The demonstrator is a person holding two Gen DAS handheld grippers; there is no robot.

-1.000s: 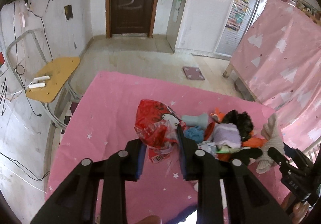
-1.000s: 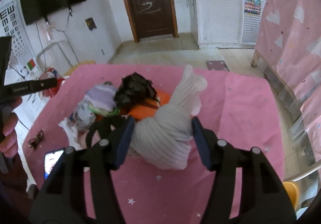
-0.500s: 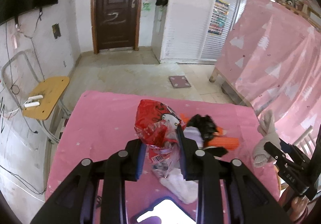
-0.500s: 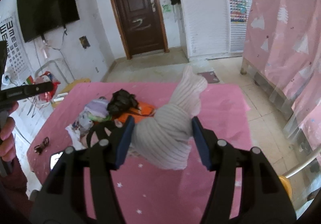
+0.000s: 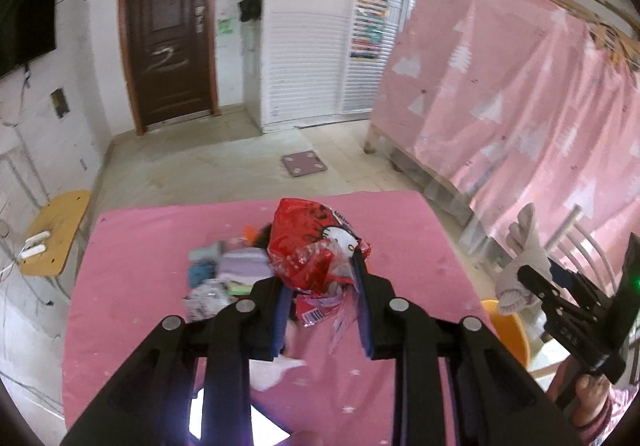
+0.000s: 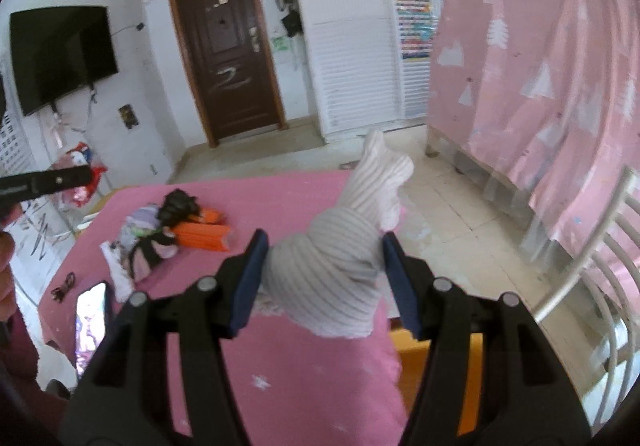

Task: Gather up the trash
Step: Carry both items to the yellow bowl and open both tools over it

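Both grippers have lifted and swung right since the earlier frames, the clothes pile sliding leftward. From the left wrist, the left gripper (image 5: pixel 320 286) is clamped on a crumpled red plastic bag (image 5: pixel 312 246), bunched with no clear long axis, held above the pink table (image 5: pixel 132 266); clothes (image 5: pixel 228 270) lie behind it. From the right wrist, the right gripper (image 6: pixel 322 266) grips a striped grey sock (image 6: pixel 340 258), its long axis running up and away, toe tilted right, over the table's right edge; an orange stool (image 6: pixel 408 342) sits below, a white chair (image 6: pixel 592 278) to the right

Crumpled red wrapper (image 5: pixel 316 254), striped sock (image 6: pixel 336 266), both lifted
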